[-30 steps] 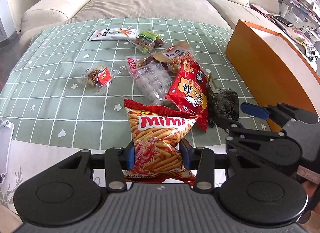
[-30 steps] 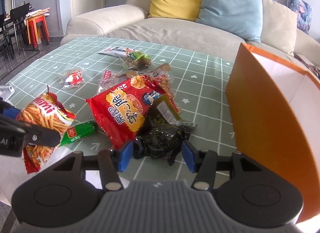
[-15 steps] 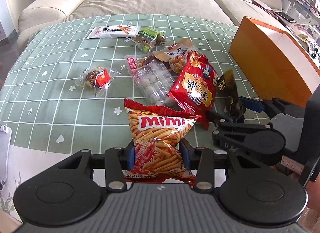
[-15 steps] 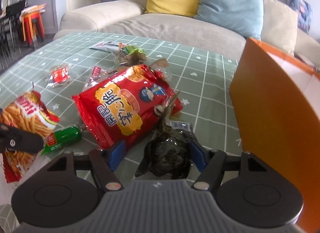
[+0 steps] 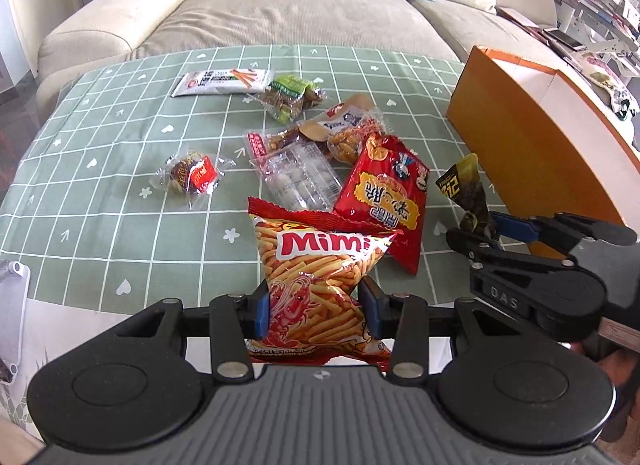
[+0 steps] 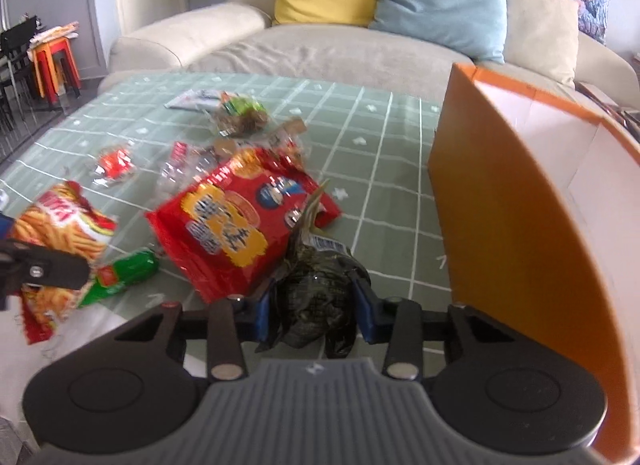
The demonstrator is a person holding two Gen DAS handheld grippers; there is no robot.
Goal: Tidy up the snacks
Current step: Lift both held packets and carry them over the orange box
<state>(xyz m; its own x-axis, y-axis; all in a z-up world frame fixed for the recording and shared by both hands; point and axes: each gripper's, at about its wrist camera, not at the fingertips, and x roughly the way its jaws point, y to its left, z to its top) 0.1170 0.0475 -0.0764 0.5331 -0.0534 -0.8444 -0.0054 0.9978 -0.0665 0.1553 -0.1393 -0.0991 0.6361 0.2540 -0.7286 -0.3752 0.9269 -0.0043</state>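
My left gripper is shut on the Mimi snack bag, held near the table's front edge. My right gripper is shut on a dark seaweed packet, lifted off the table beside the orange box. In the left wrist view the right gripper holds the packet upright just left of the box. A red snack bag lies between the two grippers.
Several more snack packs lie on the green checked tablecloth: a clear tray pack, a small wrapped cake, a white stick pack. A green sausage pack lies near the front. A sofa stands behind.
My right gripper has closed on the seaweed packet and lifted it up off the table towards the orange box. My left gripper has kept hold of the Mimi bag and risen slightly.
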